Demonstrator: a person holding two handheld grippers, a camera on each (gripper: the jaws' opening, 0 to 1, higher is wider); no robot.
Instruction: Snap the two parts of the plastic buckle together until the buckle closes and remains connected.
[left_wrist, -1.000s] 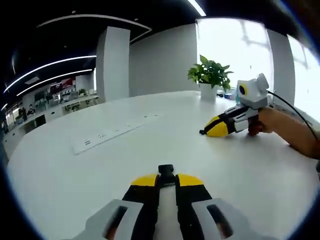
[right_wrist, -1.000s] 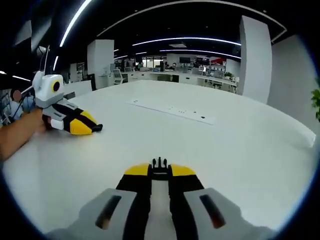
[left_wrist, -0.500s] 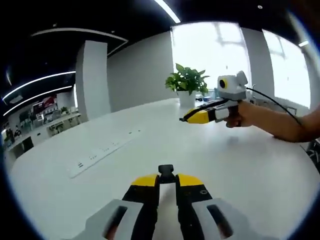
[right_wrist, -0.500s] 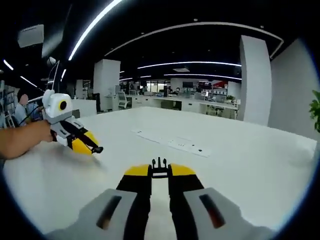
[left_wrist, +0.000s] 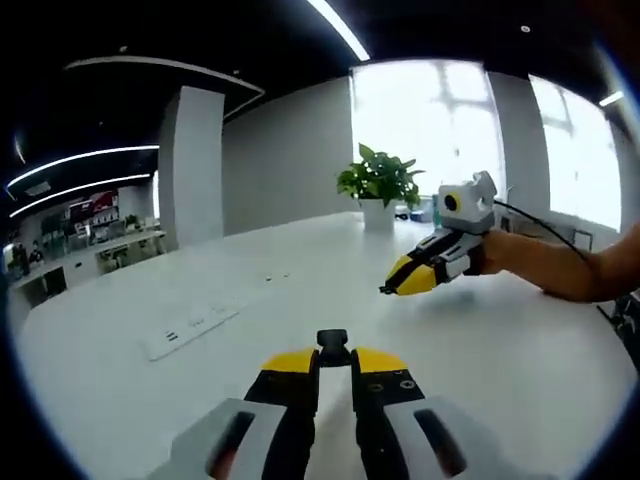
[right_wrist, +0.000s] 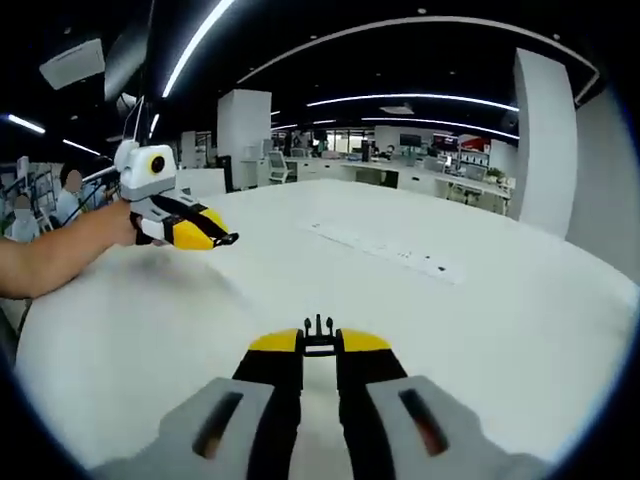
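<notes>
My left gripper (left_wrist: 333, 360) is shut on a small black buckle half (left_wrist: 332, 342) that sticks out between its yellow tips. My right gripper (right_wrist: 319, 343) is shut on the other black half (right_wrist: 319, 327), whose prongs point forward. In the left gripper view the right gripper (left_wrist: 408, 281) hangs above the white table (left_wrist: 500, 350) to the right, held by a hand, with its black piece at the tip. In the right gripper view the left gripper (right_wrist: 205, 236) hovers at the left, also held by a hand. The two halves are well apart.
A long white power strip (left_wrist: 192, 325) (right_wrist: 385, 248) lies flat on the table. A potted green plant (left_wrist: 378, 180) stands at the far edge by the bright windows. Desks and pillars fill the office behind the table.
Both grippers have risen off the table and now hover above it. Each still holds its buckle half. In each view the other gripper sits closer to the middle than a second ago.
</notes>
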